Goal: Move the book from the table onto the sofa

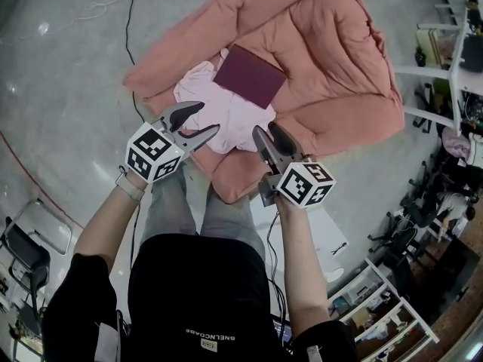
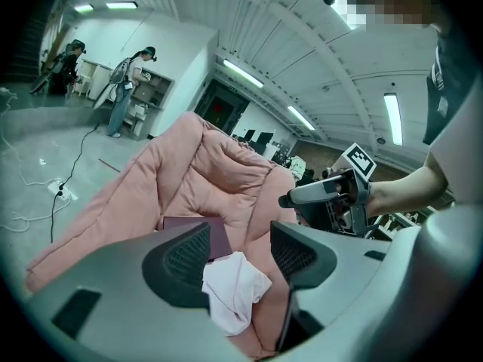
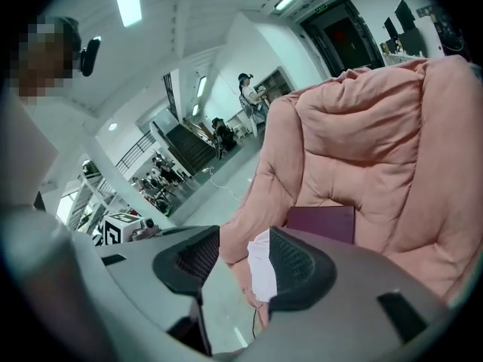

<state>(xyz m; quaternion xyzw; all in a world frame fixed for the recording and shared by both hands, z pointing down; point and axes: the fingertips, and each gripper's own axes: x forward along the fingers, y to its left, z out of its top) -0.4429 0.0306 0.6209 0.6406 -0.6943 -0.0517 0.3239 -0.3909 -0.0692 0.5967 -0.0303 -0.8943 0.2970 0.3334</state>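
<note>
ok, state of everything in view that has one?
book: closed, lying flat on the sofa seat, one corner over the pink cloth.
pink cloth: crumpled on the seat, partly under the book.
left gripper: open, nothing between the jaws.
right gripper: open, nothing between the jaws.

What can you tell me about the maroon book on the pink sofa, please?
The book is a thin, closed rectangle with a plain dark maroon cover that looks matte; no lettering shows. It lies flat on the seat of the pink cushioned sofa, askew in the head view. Its near edge overlaps a pale pink cloth. The left gripper and right gripper are clear of it, each claw open and empty.
</note>
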